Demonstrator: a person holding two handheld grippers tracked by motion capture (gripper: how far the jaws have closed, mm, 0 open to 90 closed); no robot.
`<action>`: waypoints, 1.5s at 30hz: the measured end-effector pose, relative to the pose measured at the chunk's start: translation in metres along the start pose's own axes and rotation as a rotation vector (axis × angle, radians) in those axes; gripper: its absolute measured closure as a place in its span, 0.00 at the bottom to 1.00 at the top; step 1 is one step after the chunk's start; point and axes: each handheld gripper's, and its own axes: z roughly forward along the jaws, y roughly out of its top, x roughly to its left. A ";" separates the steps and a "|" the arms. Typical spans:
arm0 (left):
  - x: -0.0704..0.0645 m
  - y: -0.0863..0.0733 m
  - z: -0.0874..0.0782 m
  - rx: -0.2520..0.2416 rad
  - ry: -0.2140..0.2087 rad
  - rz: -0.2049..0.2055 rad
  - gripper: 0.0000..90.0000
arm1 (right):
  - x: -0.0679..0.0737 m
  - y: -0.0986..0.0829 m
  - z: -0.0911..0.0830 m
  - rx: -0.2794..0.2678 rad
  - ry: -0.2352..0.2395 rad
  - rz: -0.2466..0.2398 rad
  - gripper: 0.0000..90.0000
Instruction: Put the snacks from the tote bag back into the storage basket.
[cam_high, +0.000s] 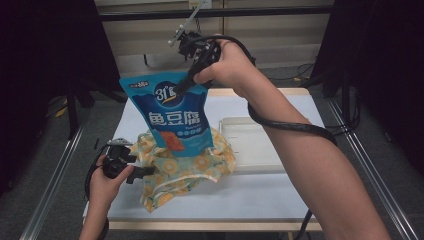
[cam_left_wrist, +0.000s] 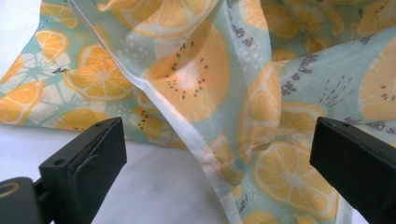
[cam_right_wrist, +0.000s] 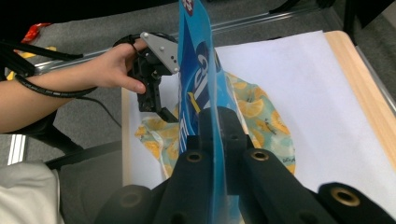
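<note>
At the lower left of the high view, the left gripper (cam_high: 142, 173) sits low over the white table (cam_high: 240, 200), its tips at the left edge of the citrus-print cloth bag (cam_high: 175, 175). In the left gripper view its jaws stand wide apart, one at each lower corner of the frame, with a white-hemmed fold of the bag between them; the pictures do not settle whether either jaw touches the fabric. Bare table shows below the hem at lower left. In the centre of the high view, the blue snack pouch (cam_high: 172, 117) hangs upright, its bottom edge down among the bag's folds. At upper centre, the right gripper (cam_high: 182, 86) is clamped on the pouch's top edge; in the right gripper view the jaws press together on the thin blue film. To the right, a white tray (cam_high: 250, 145) lies just beside the bag, with open table beyond it toward the wooden right edge.
</note>
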 end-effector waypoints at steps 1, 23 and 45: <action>0.000 0.000 0.000 -0.005 0.001 0.001 0.04 | 0.000 0.000 -0.001 0.001 0.005 0.002 1.00; -0.001 0.000 -0.001 0.008 -0.004 0.005 0.04 | -0.007 -0.016 -0.036 -0.006 -0.036 0.038 1.00; -0.001 0.000 0.001 0.015 -0.003 0.008 0.04 | -0.019 -0.036 -0.052 0.007 -0.064 0.070 1.00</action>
